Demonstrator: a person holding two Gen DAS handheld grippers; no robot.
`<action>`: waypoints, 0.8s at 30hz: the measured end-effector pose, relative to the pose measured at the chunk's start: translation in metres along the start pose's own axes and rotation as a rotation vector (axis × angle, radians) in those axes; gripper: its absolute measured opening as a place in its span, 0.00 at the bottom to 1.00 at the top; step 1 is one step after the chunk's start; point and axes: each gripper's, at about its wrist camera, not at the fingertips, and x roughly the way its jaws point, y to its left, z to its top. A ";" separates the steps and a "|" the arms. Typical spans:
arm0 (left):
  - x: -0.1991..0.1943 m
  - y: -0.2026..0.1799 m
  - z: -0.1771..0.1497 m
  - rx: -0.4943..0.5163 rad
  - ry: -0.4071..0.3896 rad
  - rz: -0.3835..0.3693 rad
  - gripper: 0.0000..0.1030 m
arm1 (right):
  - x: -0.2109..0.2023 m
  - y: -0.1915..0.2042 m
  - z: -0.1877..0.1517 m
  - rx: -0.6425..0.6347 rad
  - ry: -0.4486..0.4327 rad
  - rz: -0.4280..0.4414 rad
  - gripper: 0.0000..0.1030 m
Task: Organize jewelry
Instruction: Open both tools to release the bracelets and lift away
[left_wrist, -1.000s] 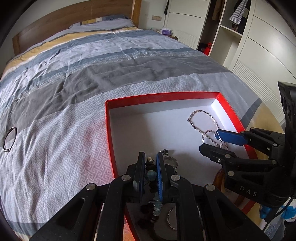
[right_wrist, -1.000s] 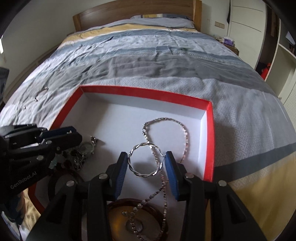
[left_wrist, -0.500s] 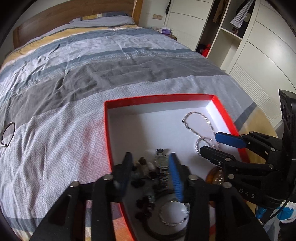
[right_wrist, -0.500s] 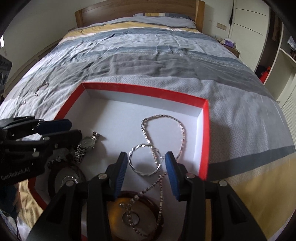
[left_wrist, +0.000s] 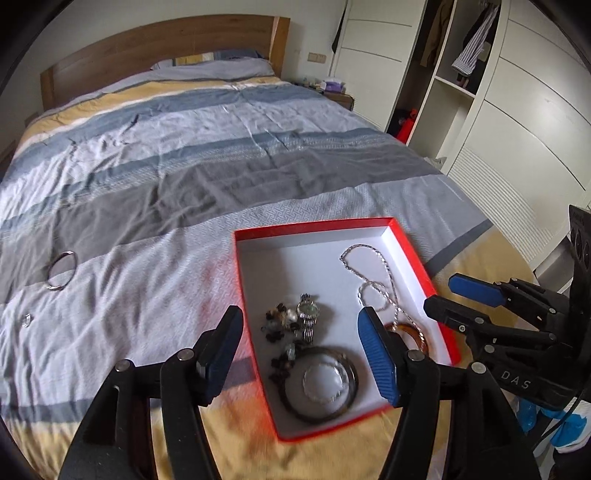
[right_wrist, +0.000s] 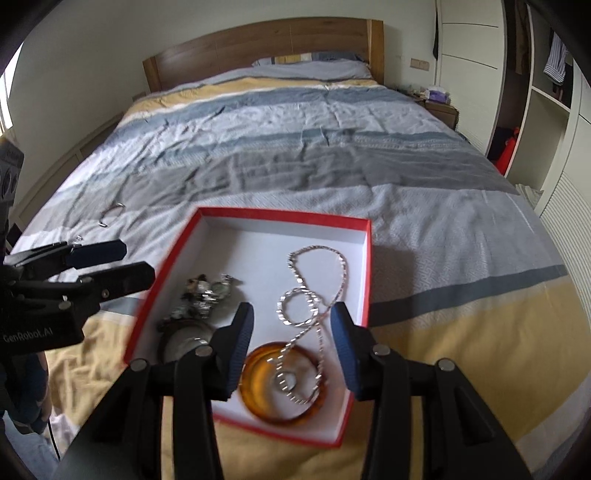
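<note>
A red box with a white floor (left_wrist: 317, 229) (right_wrist: 280, 214) lies on the bed. In it lie a silver chain (left_wrist: 384, 266) (right_wrist: 317, 273), a twisted silver ring (right_wrist: 295, 308), an amber bangle (right_wrist: 258, 387) (left_wrist: 415, 332), a watch (left_wrist: 308, 317) (right_wrist: 218, 288), a dark bead string (left_wrist: 277, 325) and a dark bangle (left_wrist: 321, 380). My left gripper (left_wrist: 299, 332) is open and empty above the box's near left part. My right gripper (right_wrist: 291, 332) is open and empty above the chain and amber bangle.
A silver bangle (left_wrist: 61, 271) (right_wrist: 110, 214) and a small ring (left_wrist: 26, 319) lie loose on the striped quilt, left of the box. White wardrobes (left_wrist: 517, 110) stand to the right. A wooden headboard (right_wrist: 266, 48) is at the far end.
My left gripper opened and let go of the bead string into the box. Both grippers pulled back and up from the box. The right gripper stayed open.
</note>
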 end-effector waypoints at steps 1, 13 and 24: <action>-0.009 0.000 -0.003 -0.002 -0.004 0.006 0.62 | -0.005 0.003 -0.001 0.003 -0.005 0.007 0.41; -0.111 0.014 -0.047 -0.027 -0.087 0.074 0.63 | -0.070 0.052 -0.025 0.019 -0.050 0.045 0.43; -0.193 0.034 -0.095 -0.071 -0.184 0.100 0.67 | -0.126 0.092 -0.048 0.000 -0.133 0.071 0.43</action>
